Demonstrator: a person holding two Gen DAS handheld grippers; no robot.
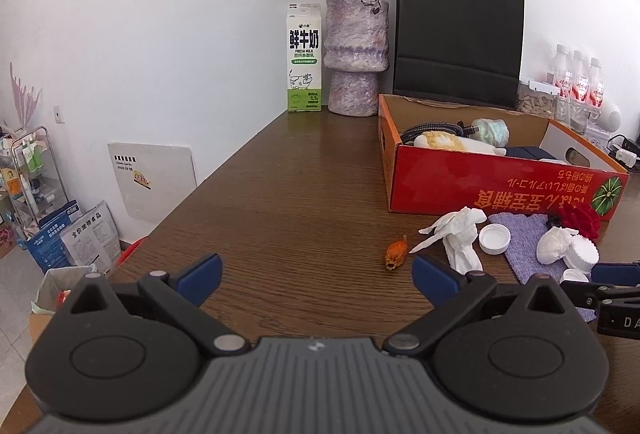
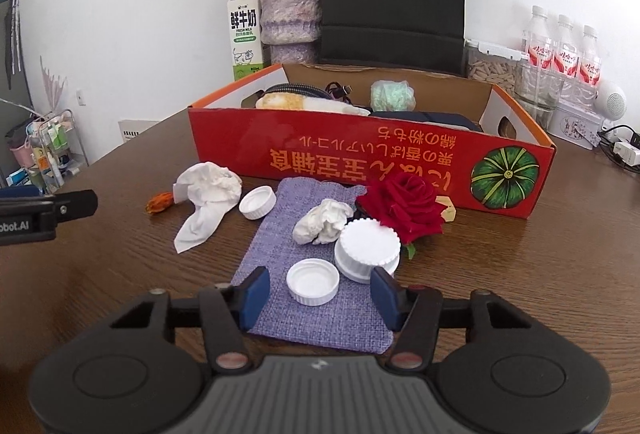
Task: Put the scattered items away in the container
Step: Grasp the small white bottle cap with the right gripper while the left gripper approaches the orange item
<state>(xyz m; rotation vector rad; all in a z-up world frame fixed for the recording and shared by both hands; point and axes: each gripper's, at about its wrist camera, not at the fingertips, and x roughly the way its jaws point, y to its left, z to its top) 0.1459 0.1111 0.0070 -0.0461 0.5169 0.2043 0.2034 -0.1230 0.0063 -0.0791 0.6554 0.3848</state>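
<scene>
Hovering low over the brown table [image 1: 288,193], the left tongs [image 1: 316,276] stand wide with nothing between their blue pads. Ahead to the right lie a dried orange bud [image 1: 397,254], a crumpled white tissue [image 1: 456,234] and a white cap [image 1: 495,238] on the edge of a purple cloth [image 1: 524,246]. Beyond them sits the red cardboard box [image 1: 496,185], already holding a few things.

Seen from the right wrist, the right tongs [image 2: 320,294] are partly drawn in around an upturned white cap [image 2: 313,286] lying on the purple cloth [image 2: 276,234]; the pads flank it without touching. Just behind stand a larger ridged lid [image 2: 368,246], a tissue ball [image 2: 324,222] and a red rose [image 2: 404,201], close to the box's front wall [image 2: 360,161].
</scene>
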